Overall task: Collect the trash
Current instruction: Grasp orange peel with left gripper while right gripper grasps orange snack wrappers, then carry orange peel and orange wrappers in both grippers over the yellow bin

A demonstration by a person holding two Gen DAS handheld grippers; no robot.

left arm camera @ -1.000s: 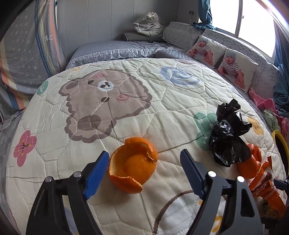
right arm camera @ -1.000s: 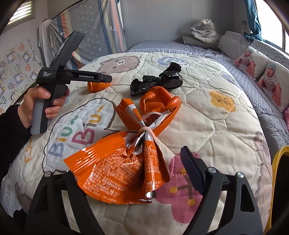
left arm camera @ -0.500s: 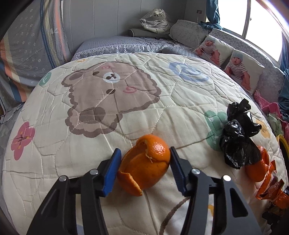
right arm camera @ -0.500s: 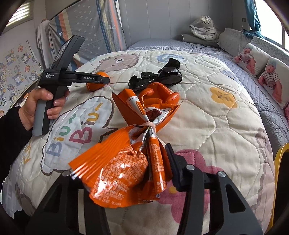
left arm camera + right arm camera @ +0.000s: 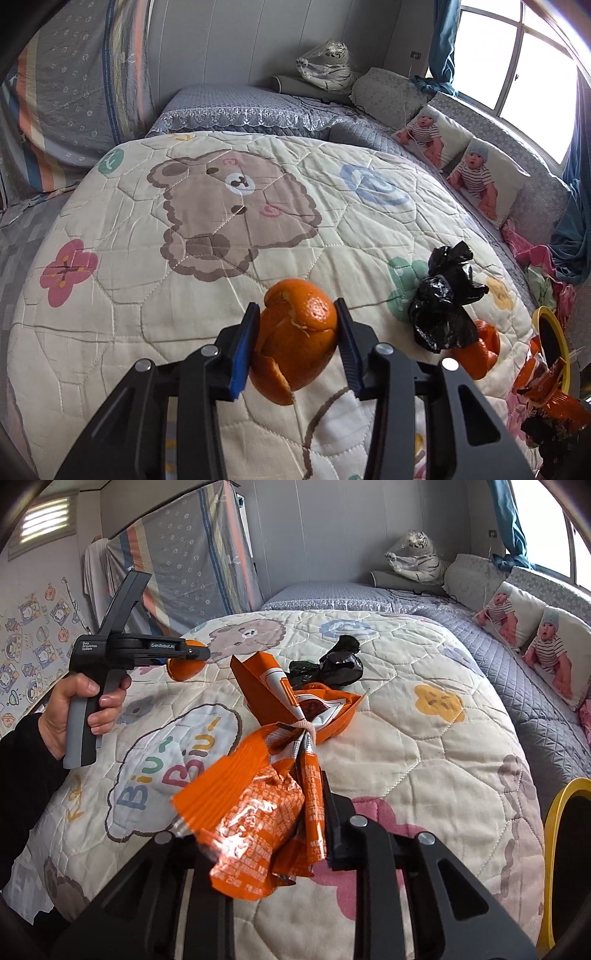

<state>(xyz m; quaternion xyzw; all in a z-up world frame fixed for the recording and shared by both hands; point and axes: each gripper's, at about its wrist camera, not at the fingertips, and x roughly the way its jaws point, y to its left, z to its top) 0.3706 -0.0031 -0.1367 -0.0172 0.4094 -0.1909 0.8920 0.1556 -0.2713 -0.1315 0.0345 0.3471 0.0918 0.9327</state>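
Above the quilt (image 5: 122,332), left tool (image 5: 295,339) clamped curled orange peel (image 5: 295,339); right tool (image 5: 258,830) gripped crinkled orange wrapper (image 5: 255,812).

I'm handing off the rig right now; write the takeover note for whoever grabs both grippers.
Left gripper: shut on the cupped orange peel, lifted off the cartoon bear quilt.
Right gripper: shut on the crinkled orange foil snack wrapper.
On the quilt: crumpled black plastic bag, second orange peel beside it.
Left to do: drop both held items, likely into the yellow-rimmed bin, then collect the rest.
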